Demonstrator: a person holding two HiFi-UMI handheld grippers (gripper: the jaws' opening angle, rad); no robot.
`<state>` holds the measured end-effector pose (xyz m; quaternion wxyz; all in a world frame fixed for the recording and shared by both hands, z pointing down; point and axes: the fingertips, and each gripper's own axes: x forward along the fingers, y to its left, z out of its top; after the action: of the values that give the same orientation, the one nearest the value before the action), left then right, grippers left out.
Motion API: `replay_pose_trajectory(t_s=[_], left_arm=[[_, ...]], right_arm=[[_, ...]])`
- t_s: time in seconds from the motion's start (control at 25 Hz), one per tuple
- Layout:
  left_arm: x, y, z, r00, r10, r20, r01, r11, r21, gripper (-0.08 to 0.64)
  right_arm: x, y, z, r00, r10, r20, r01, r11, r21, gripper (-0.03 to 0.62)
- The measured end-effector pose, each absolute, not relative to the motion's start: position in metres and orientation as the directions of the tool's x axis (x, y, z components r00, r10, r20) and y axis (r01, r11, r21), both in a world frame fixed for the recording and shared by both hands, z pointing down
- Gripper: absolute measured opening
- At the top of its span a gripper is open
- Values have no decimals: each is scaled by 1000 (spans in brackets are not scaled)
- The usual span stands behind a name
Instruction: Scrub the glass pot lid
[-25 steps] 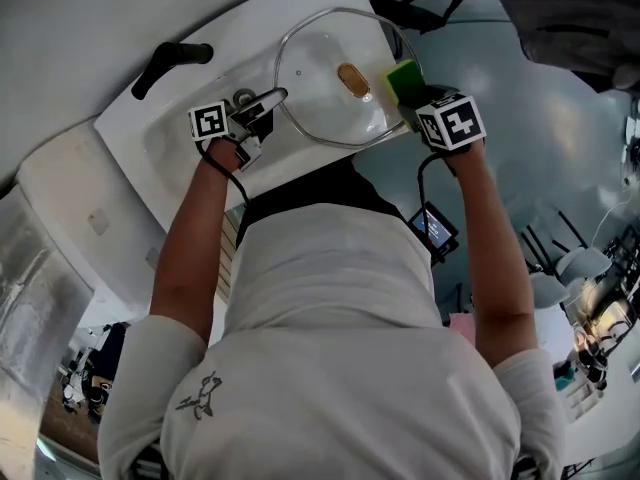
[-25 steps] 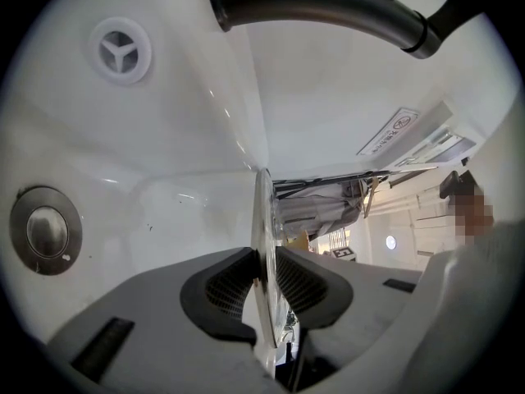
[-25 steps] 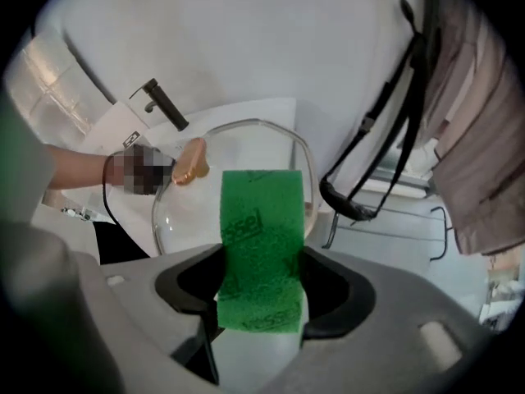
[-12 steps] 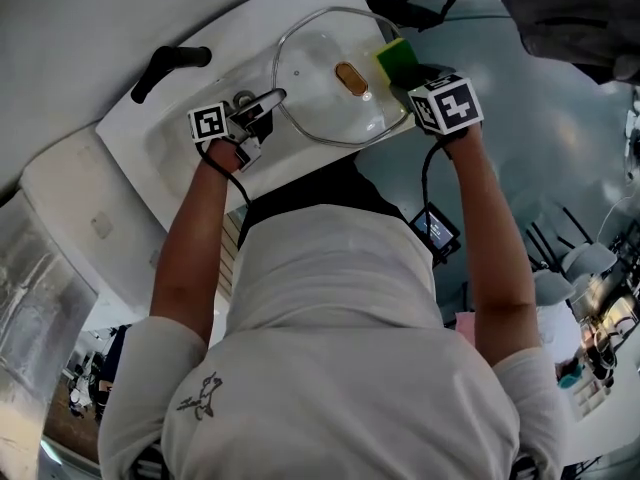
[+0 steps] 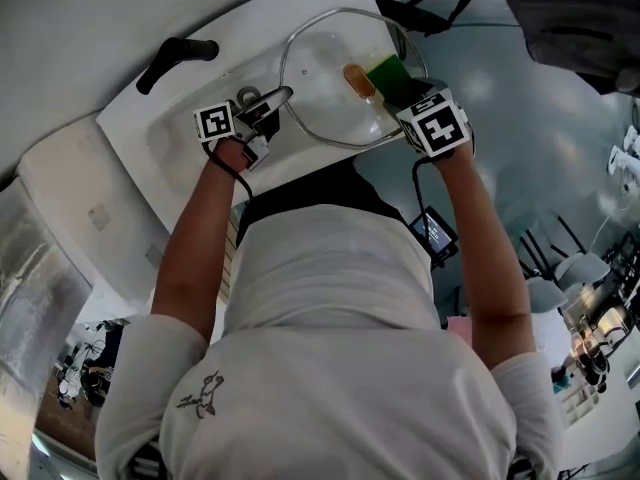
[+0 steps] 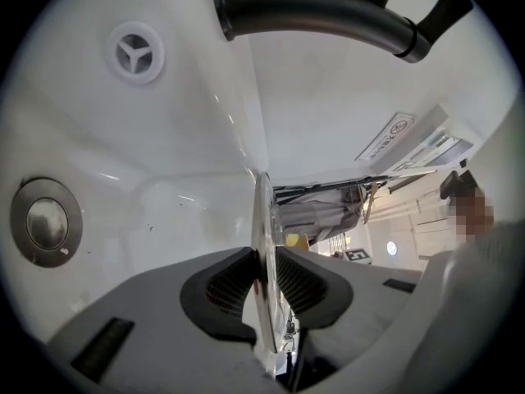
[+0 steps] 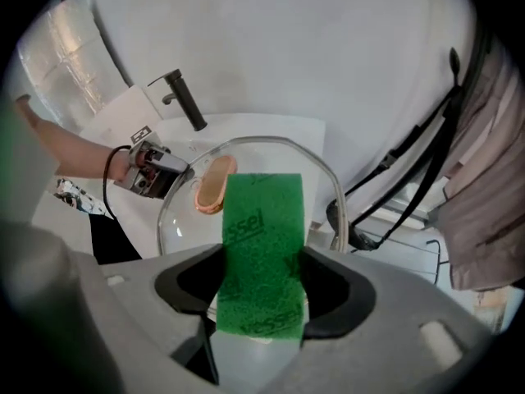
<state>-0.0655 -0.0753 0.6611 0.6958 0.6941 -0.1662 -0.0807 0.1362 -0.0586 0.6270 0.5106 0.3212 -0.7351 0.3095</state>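
White sink (image 5: 165,143), black faucet (image 5: 178,56), glass lid (image 5: 315,98)

the sponge (image 7: 262,245) hides part of the lid (image 7: 184,220), and the faucet's (image 6: 320,13) base is cut off.

One glass lid (image 5: 320,93), one green sponge (image 5: 383,70), one sink (image 5: 170,140), one black tap (image 5: 178,54).

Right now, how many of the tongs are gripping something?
2. The left tongs are shut on the rim of the glass lid, at its left edge in the head view; the right tongs hold the green scrub pad near the knob.
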Motion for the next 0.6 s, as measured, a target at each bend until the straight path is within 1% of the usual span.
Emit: replay_pose_trajectory(t_s=[0.08, 0.16, 0.44, 0.6], left_arm=[[-65, -75, 661, 928, -352, 118, -118, 24, 993, 87], [-65, -75, 660, 927, -359, 112, -113, 19, 993, 87], [-68, -74, 661, 922, -367, 128, -120, 44, 992, 87], [-70, -77, 660, 924, -365, 116, -118, 16, 993, 87]], right_arm=[[138, -39, 629, -274, -151, 950, -801, 583, -138, 290], [136, -17, 632, -263, -136, 955, -790, 598, -133, 288], [86, 48, 636, -256, -44, 966, -665, 733, -143, 288], [69, 56, 632, -280, 5, 960, -628, 755, -187, 289]])
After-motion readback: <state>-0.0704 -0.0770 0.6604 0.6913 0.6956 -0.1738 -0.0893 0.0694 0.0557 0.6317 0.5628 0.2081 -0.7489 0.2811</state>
